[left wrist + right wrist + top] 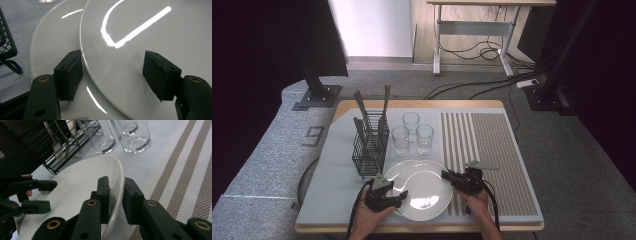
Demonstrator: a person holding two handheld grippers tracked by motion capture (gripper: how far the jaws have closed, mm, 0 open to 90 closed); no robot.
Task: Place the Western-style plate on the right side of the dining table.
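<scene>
— So, where is my right gripper [116, 195]?
— Low at the right rim of the top plate [424, 190], jaws pinching it, rim between them.
— And my left gripper [117, 72]?
— Wide over that plate's left edge, gripping nothing. The bottom plate [50, 37] lies under it, near the glasses [412, 132].

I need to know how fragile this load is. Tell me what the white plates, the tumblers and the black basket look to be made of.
Round white top plate and the white plate beneath it: probably glazed ceramic, with sharp glossy light streaks. Three clear tumblers: seemingly glass, see-through with thick bases. Black open-grid cutlery basket: apparently coated metal wire, thin matte rods.
</scene>
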